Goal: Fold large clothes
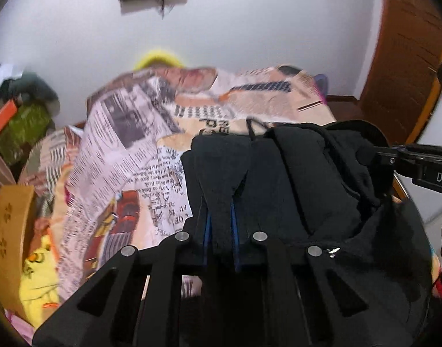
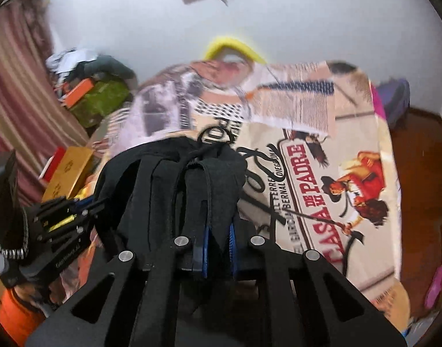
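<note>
A black garment hangs bunched between both grippers above a bed spread with a newspaper-and-poster print. My left gripper is shut on a fold of the garment, and the cloth wraps over both fingers and hides their tips. In the right wrist view my right gripper is shut on another part of the black garment, with a seam and a cord running over its fingers. Each gripper appears at the side of the other's view, biting into the same cloth.
The printed spread covers the bed to the white wall. A yellow item lies at its far edge. Boxes and a green bag crowd the left by a striped curtain. A wooden door stands right.
</note>
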The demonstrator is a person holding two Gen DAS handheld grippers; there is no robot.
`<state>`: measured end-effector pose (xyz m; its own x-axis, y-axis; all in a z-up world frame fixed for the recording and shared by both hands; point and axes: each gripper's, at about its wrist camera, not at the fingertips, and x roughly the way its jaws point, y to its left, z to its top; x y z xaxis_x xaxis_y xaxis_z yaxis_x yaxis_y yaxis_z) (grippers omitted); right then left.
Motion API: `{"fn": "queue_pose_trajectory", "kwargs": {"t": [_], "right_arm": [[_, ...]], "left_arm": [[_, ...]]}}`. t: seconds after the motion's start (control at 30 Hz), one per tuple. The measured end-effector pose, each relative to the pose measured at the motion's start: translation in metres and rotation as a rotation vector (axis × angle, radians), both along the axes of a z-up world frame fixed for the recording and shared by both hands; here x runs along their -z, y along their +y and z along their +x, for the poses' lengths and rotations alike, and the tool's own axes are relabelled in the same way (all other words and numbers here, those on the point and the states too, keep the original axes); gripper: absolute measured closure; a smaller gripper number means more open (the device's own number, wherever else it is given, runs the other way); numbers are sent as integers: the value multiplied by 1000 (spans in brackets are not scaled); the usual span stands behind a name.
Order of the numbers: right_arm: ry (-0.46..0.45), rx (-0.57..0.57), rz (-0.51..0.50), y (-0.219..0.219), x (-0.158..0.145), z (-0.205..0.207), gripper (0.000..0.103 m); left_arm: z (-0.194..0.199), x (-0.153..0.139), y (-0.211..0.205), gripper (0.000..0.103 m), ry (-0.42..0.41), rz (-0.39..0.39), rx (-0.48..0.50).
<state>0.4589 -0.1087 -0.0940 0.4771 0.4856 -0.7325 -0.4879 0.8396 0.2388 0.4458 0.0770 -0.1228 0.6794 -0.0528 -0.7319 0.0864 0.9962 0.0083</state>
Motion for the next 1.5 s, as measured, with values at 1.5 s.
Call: {"fn": "queue_pose_trajectory", "kwargs": {"t": [1.5], "right_arm": [[-43, -154, -69, -31, 25, -180, 69]], "left_arm": [[-208, 27, 2, 62, 76, -74, 66]]}}
